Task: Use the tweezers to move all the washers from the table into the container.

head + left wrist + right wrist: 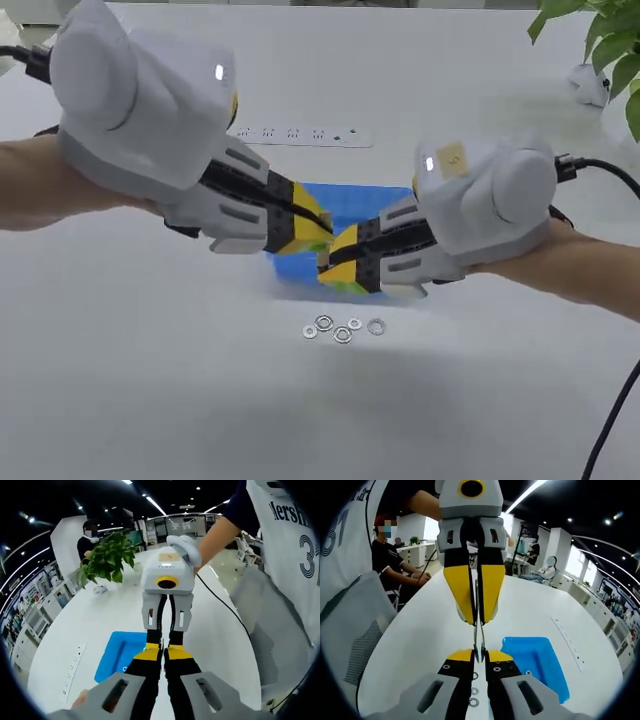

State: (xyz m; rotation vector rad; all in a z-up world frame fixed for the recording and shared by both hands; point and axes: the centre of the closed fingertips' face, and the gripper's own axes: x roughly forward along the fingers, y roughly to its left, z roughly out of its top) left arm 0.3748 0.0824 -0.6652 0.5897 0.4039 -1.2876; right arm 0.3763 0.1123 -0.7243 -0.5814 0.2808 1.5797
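Several small metal washers [343, 329] lie in a cluster on the white table, just in front of the blue container [352, 200]. Above the container's near edge my left gripper [325, 232] and right gripper [331, 256] meet tip to tip. The right gripper view shows thin metal tweezers [477, 630] running from the left gripper [477, 622] down into the right gripper [479, 656]. Both pairs of jaws are shut on them. Washers [474, 690] show below the right jaws, with the container [536, 666] to their right. In the left gripper view the left gripper [163, 653] faces the right gripper [163, 641] over the container [118, 653].
A white power strip [300, 135] lies behind the container. A green plant [603, 38] stands at the far right corner. A black cable [612, 432] trails from the right gripper across the table's right side. Grey chairs [362, 630] and a seated person are beyond the table edge.
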